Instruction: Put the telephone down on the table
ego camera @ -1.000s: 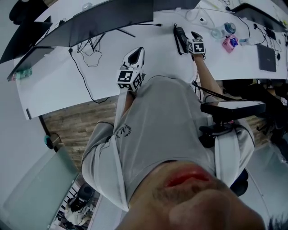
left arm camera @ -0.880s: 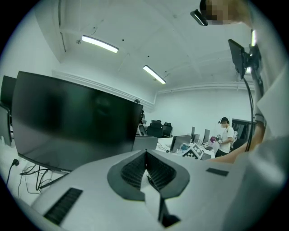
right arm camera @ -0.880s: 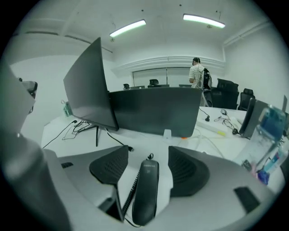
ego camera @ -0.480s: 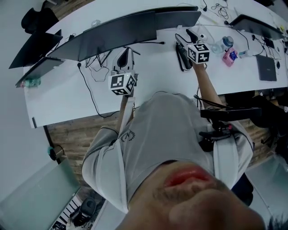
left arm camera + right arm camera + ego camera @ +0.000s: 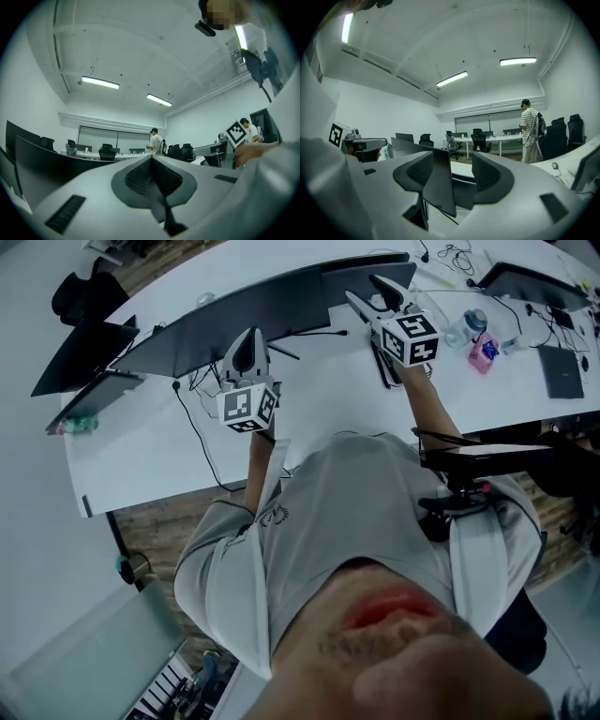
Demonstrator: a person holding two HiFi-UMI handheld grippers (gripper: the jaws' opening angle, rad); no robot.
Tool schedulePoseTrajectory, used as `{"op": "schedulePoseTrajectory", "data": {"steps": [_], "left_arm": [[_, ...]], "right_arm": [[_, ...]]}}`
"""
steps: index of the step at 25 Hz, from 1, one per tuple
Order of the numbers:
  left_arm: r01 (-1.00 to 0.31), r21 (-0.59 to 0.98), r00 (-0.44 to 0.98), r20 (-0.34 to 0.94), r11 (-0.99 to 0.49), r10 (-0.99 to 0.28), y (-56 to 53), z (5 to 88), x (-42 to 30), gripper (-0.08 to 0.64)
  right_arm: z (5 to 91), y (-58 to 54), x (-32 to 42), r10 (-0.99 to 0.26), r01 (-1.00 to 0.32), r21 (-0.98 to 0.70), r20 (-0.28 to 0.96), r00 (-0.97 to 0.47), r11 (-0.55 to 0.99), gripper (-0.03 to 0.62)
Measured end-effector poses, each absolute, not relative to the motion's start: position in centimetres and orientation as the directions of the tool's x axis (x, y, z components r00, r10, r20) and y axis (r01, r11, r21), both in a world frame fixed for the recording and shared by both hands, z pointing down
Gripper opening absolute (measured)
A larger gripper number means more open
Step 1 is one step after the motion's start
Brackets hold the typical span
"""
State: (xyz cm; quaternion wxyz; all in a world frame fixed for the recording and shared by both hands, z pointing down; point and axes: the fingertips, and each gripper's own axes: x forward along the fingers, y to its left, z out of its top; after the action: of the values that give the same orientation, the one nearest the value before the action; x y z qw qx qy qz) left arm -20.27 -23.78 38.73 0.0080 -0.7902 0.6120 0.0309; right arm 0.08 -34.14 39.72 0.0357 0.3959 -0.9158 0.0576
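Monitors [image 5: 272,310] line the far side of the white table [image 5: 141,446], with loose cables [image 5: 192,423] below them; a bottle [image 5: 475,322] and a pink object [image 5: 485,351] sit to the right. The telephone [image 5: 386,371] lies flat on the table, partly hidden by the right gripper's marker cube, its long axis running from the person toward the monitors. The right gripper [image 5: 367,292] hangs above it, jaws apart and empty. The left gripper [image 5: 247,341] has its jaws together on nothing.
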Motion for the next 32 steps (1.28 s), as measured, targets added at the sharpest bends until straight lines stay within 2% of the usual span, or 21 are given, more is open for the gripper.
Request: {"op": "schedulePoseTrajectory", "data": {"steps": [9,20,24,28,32], "left_arm": [[-0.967,0.05,0.245,-0.06,-0.248,-0.968,-23.3,38.7,-20.6,0.006],[-0.971,0.092,0.215,-0.052,-0.219,-0.975,-22.7,39.4,-21.6,0.006],[-0.969,0.098,0.225,-0.041,-0.228,-0.974,-22.6,40.1,-21.3,0.006],[-0.968,0.104,0.227,-0.036,-0.229,-0.973,-22.4,40.5,-21.1,0.006],[-0.968,0.11,0.225,-0.034,-0.227,-0.974,-22.4,40.7,-21.2,0.006]], "right_arm": [[40.3,-34.3,1.4,-0.778,-0.787,-0.067,0.122,-0.617,0.614,0.238],[40.7,-33.5,3.8,-0.81,-0.823,-0.043,0.152,-0.566,0.566,0.094],[40.7,-33.4,4.5,-0.82,-0.832,-0.045,0.15,-0.553,0.553,0.082],[40.7,-32.9,4.3,-0.81,-0.822,-0.055,0.146,-0.568,0.567,0.023],[41.1,-32.7,3.9,-0.803,-0.817,-0.056,0.153,-0.576,0.574,0.015]]}}
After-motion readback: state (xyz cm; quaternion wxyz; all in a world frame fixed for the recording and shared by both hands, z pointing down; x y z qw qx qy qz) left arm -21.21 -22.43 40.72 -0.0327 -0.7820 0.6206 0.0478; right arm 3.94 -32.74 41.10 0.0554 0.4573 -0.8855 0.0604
